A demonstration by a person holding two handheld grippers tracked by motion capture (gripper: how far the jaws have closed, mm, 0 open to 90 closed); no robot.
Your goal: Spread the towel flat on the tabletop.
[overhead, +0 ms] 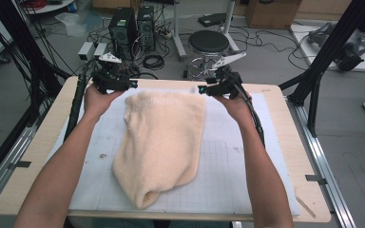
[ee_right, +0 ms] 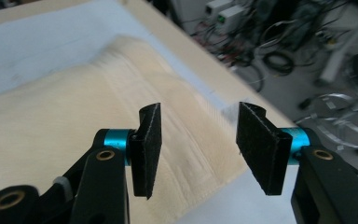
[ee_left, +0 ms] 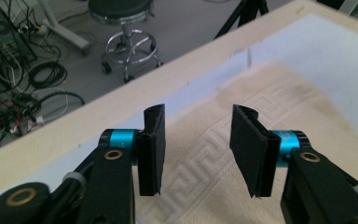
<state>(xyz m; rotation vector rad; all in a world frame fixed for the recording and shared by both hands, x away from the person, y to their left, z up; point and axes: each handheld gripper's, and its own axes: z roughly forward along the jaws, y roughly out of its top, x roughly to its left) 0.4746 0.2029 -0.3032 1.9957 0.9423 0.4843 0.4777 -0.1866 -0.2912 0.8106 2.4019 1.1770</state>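
A cream towel (overhead: 161,142) lies folded on the white gridded mat (overhead: 228,166), its far edge near the table's back. My left gripper (overhead: 134,84) hovers just above the towel's far left corner, jaws apart with nothing between them. In the left gripper view the left gripper (ee_left: 196,149) looks down on the towel's (ee_left: 242,107) patterned border. My right gripper (overhead: 200,89) hovers at the far right corner, also open and empty. The right gripper view has the right gripper (ee_right: 198,149) above the towel's (ee_right: 74,130) hem corner.
The wooden table's (overhead: 33,147) back edge is just beyond both grippers. Behind it on the floor stand a black stool (overhead: 209,43), computer towers (overhead: 123,26) and tangled cables. Black frame posts (overhead: 323,57) flank the table.
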